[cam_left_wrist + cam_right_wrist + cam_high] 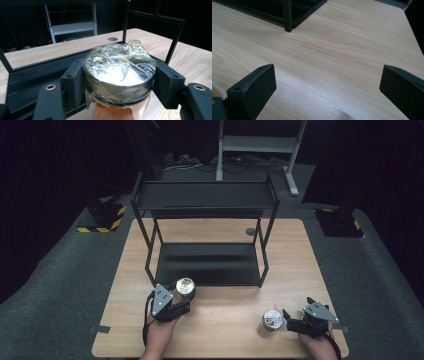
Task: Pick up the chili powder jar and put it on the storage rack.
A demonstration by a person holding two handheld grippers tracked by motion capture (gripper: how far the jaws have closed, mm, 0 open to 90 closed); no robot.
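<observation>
- Left tongs pinching a jar just below its lid, one black pad pressed against each side; film-wrapped metal lid on top, orange contents visible beneath.
- Jar upright, long axis vertical, gripped from the side. Seen from above at the near-left part of the tabletop, in the left tongs, just in front of the rack.
- Rack: black, two-tier. Lower shelf lies directly beyond the held jar, low and close; upper shelf higher and further back. Judged the likely destination; forward travel needed, with a front post standing just left of the line.
- Right tongs spread wide, nothing between the pads; bare wood visible between them in the right gripper view.
- Second jar standing upright at near right, just left of the right tongs' tips; whether touching, cannot tell. Nearer the right hand by far.
- Judged risk: lid rim or film catching on the rack frame on entry.
</observation>
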